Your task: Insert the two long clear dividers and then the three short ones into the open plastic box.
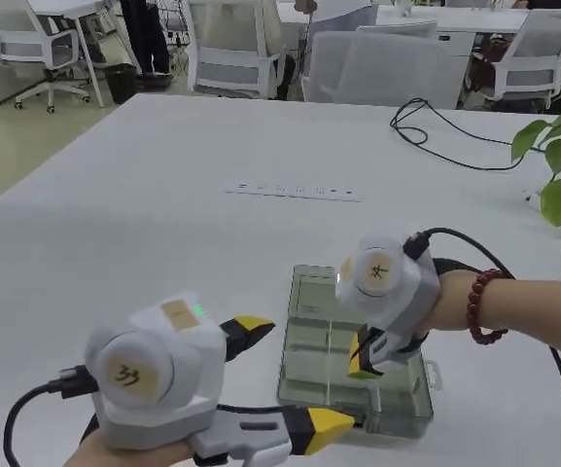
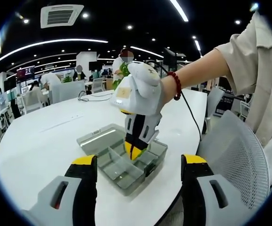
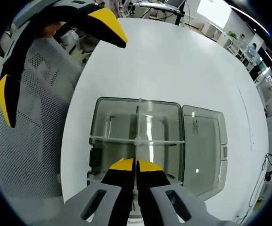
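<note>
Spotted one looped black cable and one leafy green plant toward the right edge of the smooth white table, one flat power strip mid-table. Found the smoky clear rectangular plastic box by the near edge, lid open. Counted two crossed inside: a thin clear divider pinched in the shut yellow-tipped jaws of the right gripper, a second clear divider across it. Saw the left gripper gaping wide, empty.

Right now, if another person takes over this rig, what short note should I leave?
Left gripper: open, empty, beside the open plastic box.
Right gripper: shut on a clear divider standing in the box.
Done: a crossing divider is already seated.
To do: press the held divider home, then insert the rest; how many are in, I cannot tell.
</note>
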